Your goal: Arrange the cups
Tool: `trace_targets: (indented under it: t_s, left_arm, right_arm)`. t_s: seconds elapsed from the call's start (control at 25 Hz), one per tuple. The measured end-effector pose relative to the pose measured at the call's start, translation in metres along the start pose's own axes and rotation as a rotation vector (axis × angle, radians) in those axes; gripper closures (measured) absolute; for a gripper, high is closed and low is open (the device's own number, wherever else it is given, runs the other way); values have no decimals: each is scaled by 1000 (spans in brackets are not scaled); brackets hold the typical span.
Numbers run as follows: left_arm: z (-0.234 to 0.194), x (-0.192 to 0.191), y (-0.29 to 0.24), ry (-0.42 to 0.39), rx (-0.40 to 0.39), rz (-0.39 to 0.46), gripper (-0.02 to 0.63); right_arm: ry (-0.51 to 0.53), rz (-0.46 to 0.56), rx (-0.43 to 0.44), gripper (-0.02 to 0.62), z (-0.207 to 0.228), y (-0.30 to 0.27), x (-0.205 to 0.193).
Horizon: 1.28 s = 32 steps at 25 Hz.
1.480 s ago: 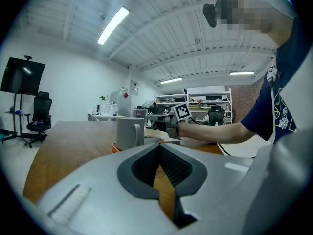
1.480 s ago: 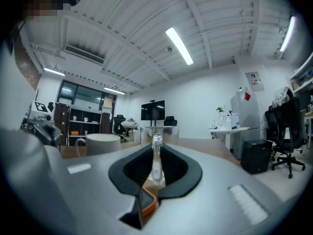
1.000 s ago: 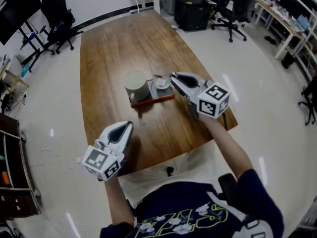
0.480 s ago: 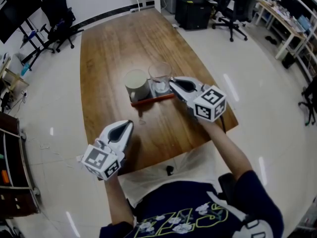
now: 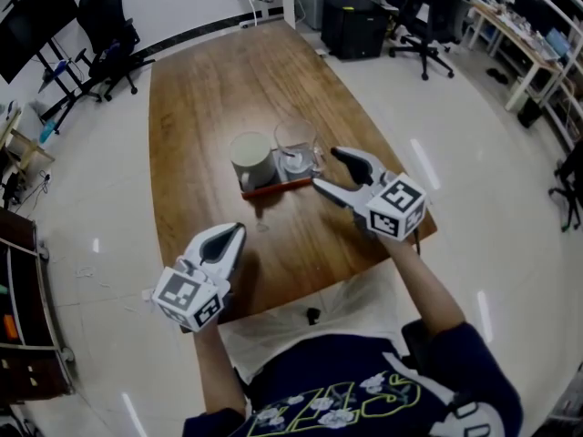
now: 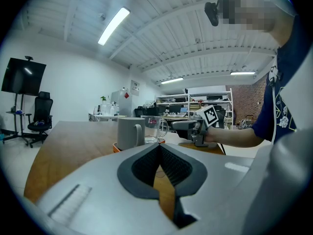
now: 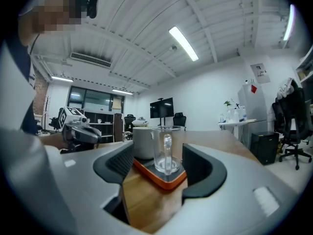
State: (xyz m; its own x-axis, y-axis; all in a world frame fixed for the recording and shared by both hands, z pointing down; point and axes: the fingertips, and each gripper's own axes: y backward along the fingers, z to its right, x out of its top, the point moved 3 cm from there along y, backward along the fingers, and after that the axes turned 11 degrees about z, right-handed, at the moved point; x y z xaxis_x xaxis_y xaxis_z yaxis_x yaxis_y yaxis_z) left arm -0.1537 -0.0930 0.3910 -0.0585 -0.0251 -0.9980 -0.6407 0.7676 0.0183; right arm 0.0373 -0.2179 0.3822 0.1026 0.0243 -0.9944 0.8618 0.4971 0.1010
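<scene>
A clear glass mug (image 5: pixel 296 144) stands upright on a grey tray with an orange rim (image 5: pixel 278 187), beside a pale grey mug (image 5: pixel 250 157). My right gripper (image 5: pixel 326 169) is just in front of the glass mug with its jaws opening; the pads touch nothing. In the right gripper view the glass mug (image 7: pixel 166 148) shows its handle towards me, with the grey mug (image 7: pixel 144 142) behind it on the tray (image 7: pixel 164 178). My left gripper (image 5: pixel 235 235) rests shut and empty near the table's front edge, pointing at both mugs (image 6: pixel 128 132).
The long wooden table (image 5: pixel 219 80) stretches away beyond the tray. Office chairs (image 5: pixel 424 7) and desks stand on the white floor around it. The person's arm and right gripper (image 6: pixel 193 128) show in the left gripper view.
The right gripper came down with the glass mug onto the tray, let go of it and drew back a little with jaws spread. The left gripper has not moved.
</scene>
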Motion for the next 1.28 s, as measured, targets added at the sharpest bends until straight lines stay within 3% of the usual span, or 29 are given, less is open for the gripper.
trace_targets:
  t_s: [0.16, 0.2, 0.28, 0.32, 0.6, 0.88, 1.04, 1.28]
  left_arm:
    - [0, 1, 0, -5, -4, -3, 604]
    - [0, 1, 0, -5, -4, -3, 604]
    - [-1, 0, 0, -1, 2, 0, 604]
    - [-1, 0, 0, 1, 5, 1, 604]
    - [-2, 0, -1, 3, 15, 3, 604]
    - [-2, 1, -1, 0, 15, 4, 604]
    - [6, -3, -18, 4, -22, 3, 604]
    - [10, -1, -23, 7, -15, 3, 604]
  right_arm:
    - [-12, -27, 49, 306, -29, 12, 1]
    - [-17, -41, 64, 339, -37, 13, -2]
    - [-19, -56, 64, 469, -50, 13, -6]
    - [-19, -63, 59, 575, -55, 13, -7]
    - [-25, -86, 122, 575, -83, 5, -15]
    - [-28, -82, 79, 575, -81, 4, -12]
    - [-28, -84, 105, 575, -82, 4, -13]
    - [-35, -83, 119, 575, -85, 2, -13]
